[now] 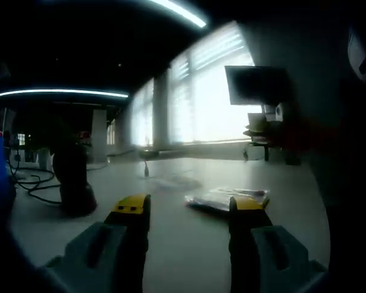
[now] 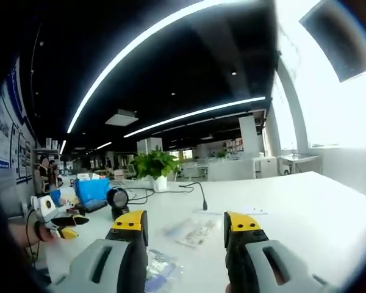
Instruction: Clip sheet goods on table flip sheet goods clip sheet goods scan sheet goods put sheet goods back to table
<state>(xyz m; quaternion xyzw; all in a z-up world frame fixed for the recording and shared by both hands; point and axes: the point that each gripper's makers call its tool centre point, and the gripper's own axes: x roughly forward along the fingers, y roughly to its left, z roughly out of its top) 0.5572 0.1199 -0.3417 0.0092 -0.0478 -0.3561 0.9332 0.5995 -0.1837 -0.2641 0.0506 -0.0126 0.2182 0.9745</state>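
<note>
White and wide, the bench (image 2: pixel 329 207) runs through an open office under strip lights. Nearest, the right gripper (image 2: pixel 186 227) hangs with jaws spread and empty, one clear packet (image 2: pixel 160 267) low at seven o'clock between them, another packet (image 2: pixel 196 232) flat just beyond. The left gripper (image 1: pixel 189 210) is likewise open and empty, a packet (image 1: pixel 226 198) lying by its right jaw at two o'clock. Farther off stand a dark scanner (image 2: pixel 118 201) and a potted plant (image 2: pixel 154 165). Thin, glossy packets could skid away or get pinched only at a corner and droop.
</note>
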